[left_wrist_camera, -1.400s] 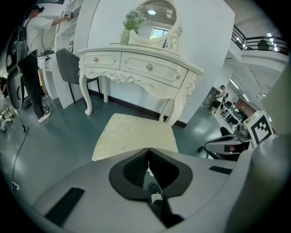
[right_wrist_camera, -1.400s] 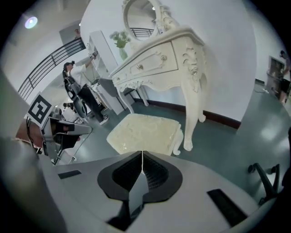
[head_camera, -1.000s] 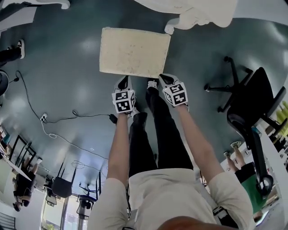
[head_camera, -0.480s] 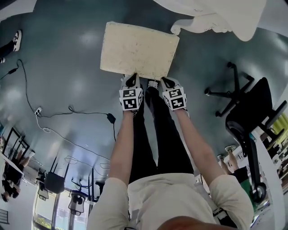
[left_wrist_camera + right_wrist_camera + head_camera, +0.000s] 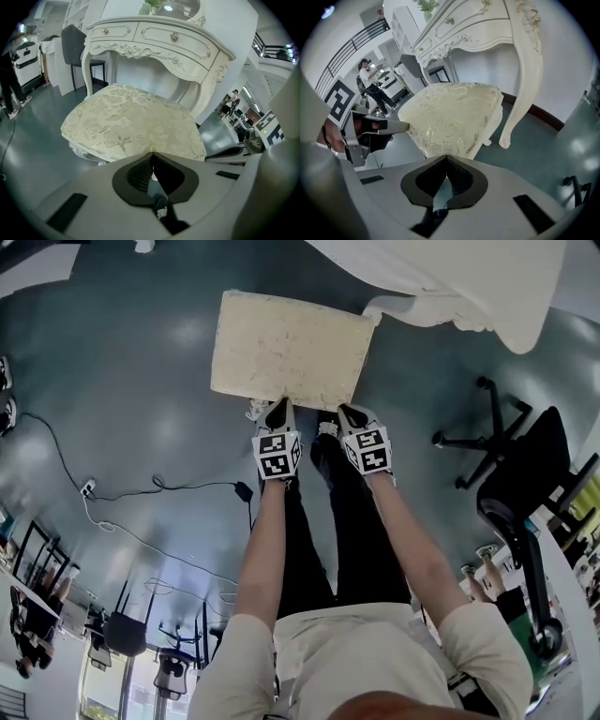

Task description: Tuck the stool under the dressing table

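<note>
The stool (image 5: pixel 291 348) has a cream, gold-patterned cushion and stands on the grey floor, its far right corner by a leg of the white dressing table (image 5: pixel 450 277). My left gripper (image 5: pixel 277 414) and right gripper (image 5: pixel 352 418) are side by side at the cushion's near edge, both shut with their tips against it. From the left gripper view, the cushion (image 5: pixel 131 122) lies just beyond the closed tips (image 5: pixel 152 153), with the drawer front (image 5: pixel 154 37) behind it. The right gripper view has the cushion (image 5: pixel 454 117) beside a carved table leg (image 5: pixel 525 84).
A black office chair (image 5: pixel 525 465) stands to the right. A cable (image 5: pixel 159 486) with a plug runs across the floor on the left. A grey chair (image 5: pixel 75 44) stands left of the table. The person's legs are directly behind the grippers.
The stool has slid away from the person towards the dressing table. Both grippers have followed it and drawn closer together at its near edge.
</note>
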